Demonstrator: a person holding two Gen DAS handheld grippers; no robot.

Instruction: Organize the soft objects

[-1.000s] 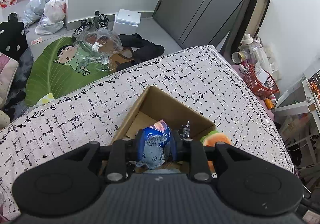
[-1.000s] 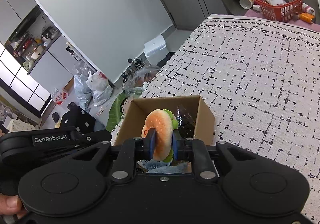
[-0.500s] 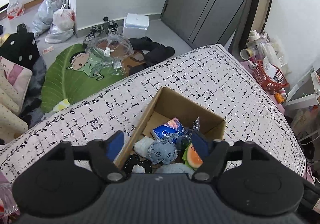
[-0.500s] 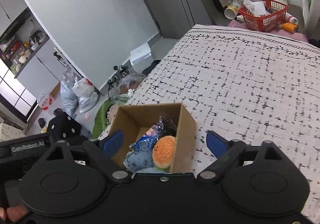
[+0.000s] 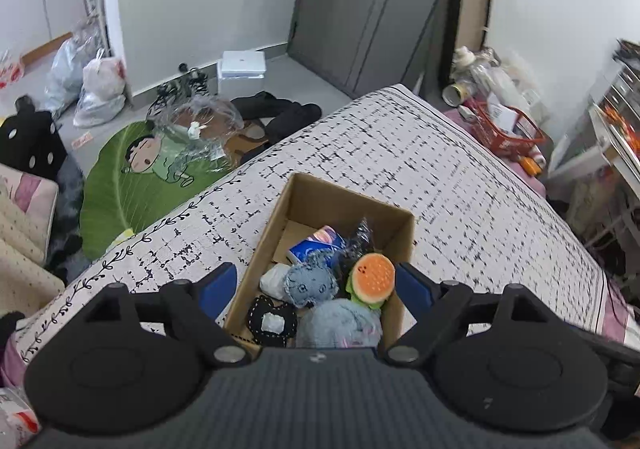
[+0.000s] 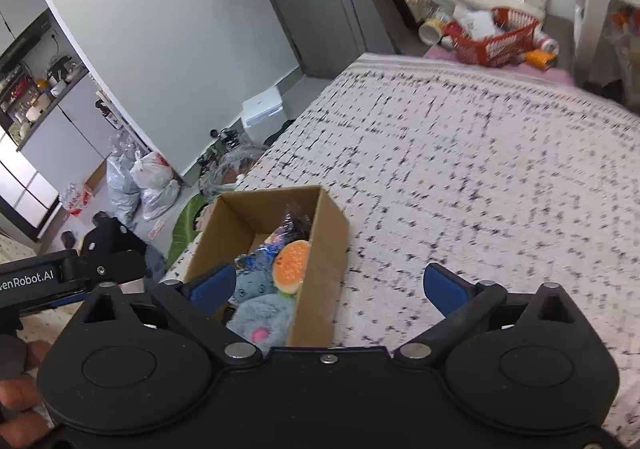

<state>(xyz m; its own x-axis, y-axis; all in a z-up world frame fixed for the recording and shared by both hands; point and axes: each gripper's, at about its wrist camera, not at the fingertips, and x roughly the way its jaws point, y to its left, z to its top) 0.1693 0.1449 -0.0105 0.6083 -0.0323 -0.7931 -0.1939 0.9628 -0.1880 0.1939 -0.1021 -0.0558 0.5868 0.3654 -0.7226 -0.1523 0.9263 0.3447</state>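
A brown cardboard box (image 5: 276,217) (image 6: 326,245) stands on the patterned bed cover. It holds soft toys: an orange burger plush (image 5: 372,277) (image 6: 291,261), a denim-blue round plush (image 5: 311,284) (image 6: 252,277), a grey-blue fluffy plush (image 5: 340,323) (image 6: 260,319), a black piece with white stitching (image 5: 270,319), a blue packet (image 5: 316,243) and dark wrapped items (image 5: 360,235). My left gripper (image 5: 316,289) is open and empty above the box's near end. My right gripper (image 6: 326,287) is open and empty, over the box's right wall.
The white bed cover with black marks (image 5: 460,185) (image 6: 460,169) spreads to the right. A red basket (image 5: 512,129) (image 6: 496,43) and bottles sit beyond the bed's far corner. On the floor to the left lie a green leaf mat (image 5: 120,185), plastic bags (image 5: 96,89) and a white box (image 5: 242,69).
Both grippers opened and let go: the denim plush and the burger plush now lie in the box. Both grippers have pulled up and back from the box.
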